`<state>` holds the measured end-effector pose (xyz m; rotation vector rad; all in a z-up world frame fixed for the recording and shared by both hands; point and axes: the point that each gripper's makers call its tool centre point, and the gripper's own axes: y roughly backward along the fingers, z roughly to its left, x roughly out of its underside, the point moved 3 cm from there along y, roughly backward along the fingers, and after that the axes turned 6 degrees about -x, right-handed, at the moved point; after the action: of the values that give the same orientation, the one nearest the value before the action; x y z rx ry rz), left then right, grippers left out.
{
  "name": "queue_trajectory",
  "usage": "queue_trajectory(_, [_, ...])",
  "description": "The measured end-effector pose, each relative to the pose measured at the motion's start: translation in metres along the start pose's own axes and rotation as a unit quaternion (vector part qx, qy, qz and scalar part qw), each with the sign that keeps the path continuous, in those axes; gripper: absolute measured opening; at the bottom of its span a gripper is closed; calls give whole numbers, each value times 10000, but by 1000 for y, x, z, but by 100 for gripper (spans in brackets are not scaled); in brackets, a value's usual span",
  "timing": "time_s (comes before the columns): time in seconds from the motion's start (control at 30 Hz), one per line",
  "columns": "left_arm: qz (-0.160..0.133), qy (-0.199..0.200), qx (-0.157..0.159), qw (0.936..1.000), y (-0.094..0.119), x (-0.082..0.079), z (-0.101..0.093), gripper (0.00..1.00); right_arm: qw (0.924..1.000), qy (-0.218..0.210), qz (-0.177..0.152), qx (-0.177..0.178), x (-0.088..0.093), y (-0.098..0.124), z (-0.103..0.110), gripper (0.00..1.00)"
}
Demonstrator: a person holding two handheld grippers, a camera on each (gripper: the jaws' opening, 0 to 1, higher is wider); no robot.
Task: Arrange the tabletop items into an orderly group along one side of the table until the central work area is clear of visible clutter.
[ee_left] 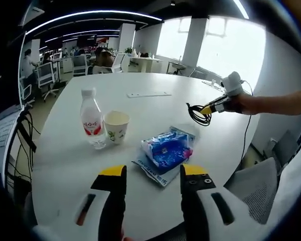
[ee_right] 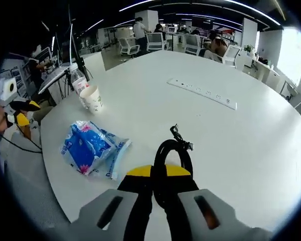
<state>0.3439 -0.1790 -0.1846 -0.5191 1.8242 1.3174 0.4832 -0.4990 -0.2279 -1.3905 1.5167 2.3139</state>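
My left gripper stands open above the near table edge, its yellow-tipped jaws apart with nothing between them. Just beyond it lies a blue tissue pack. Further left stand a clear water bottle with a red label and a paper cup, side by side. My right gripper is shut on a coiled black cable, held above the white table. From the left gripper view, that gripper is at the right with the cable hanging from it.
A white power strip lies flat on the far part of the table. Office chairs and desks stand beyond the table, with people seated there. A grey chair sits at the table's right edge. Dark cables hang at the left.
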Motion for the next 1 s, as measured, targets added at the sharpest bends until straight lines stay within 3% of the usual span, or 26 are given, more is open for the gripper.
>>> queue_trajectory(0.57, [4,-155,140,9998,-4,-3,-13,42,9995,-46,121,282,38,37,-3,4])
queue_trajectory(1.0, [47,-146,198,9997,-7,-1,-19,42,9993,-18,342,148,59,26,14,4])
